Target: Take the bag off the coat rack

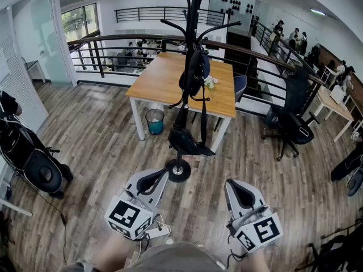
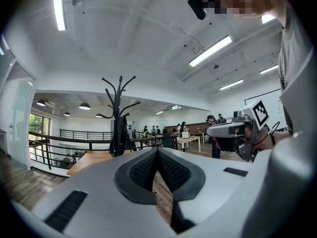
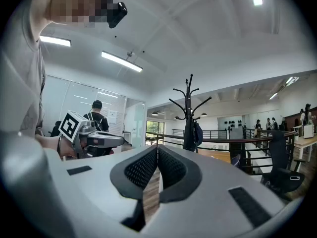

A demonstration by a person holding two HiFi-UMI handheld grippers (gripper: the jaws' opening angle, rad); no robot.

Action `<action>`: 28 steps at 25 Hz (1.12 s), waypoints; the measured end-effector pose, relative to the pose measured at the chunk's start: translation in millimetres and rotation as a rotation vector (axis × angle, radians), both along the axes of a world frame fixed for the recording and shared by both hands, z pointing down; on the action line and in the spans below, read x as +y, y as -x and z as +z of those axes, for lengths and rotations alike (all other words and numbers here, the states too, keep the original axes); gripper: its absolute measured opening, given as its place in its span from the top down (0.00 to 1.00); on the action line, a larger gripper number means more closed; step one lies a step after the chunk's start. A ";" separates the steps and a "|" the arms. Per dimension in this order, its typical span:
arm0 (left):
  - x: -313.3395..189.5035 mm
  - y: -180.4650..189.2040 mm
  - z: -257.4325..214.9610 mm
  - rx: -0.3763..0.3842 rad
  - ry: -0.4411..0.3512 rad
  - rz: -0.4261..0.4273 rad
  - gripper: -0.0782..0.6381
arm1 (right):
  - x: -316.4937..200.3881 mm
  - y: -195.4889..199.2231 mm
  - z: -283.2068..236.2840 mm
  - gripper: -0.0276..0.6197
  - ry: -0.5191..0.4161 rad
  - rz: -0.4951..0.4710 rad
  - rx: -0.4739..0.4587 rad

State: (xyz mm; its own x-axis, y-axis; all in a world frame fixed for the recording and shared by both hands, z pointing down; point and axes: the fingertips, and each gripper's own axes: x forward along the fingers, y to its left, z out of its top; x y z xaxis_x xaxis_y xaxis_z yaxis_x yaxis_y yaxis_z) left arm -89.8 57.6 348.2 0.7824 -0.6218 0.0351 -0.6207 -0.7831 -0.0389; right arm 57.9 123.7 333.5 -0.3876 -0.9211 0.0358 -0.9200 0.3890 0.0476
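Note:
A black coat rack stands on a round base on the wood floor, straight ahead of me. A dark bag hangs from one of its upper hooks, and its long strap drops down the pole. A second dark bag-like thing sits low on the pole. My left gripper and right gripper are held low in front of me, short of the rack's base, both shut and holding nothing. In the left gripper view the rack and bag lie beyond the shut left gripper. The right gripper view shows the bag beyond the shut right gripper.
A wooden table stands just behind the rack, with a teal waste bin under its edge. A black office chair is at the right and dark equipment at the left. A metal railing runs behind, with people far back.

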 end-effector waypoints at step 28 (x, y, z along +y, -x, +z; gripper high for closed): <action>-96.4 -14.4 -31.5 0.010 -0.128 -0.005 0.49 | -88.3 -31.2 -35.5 0.60 -0.112 0.148 0.018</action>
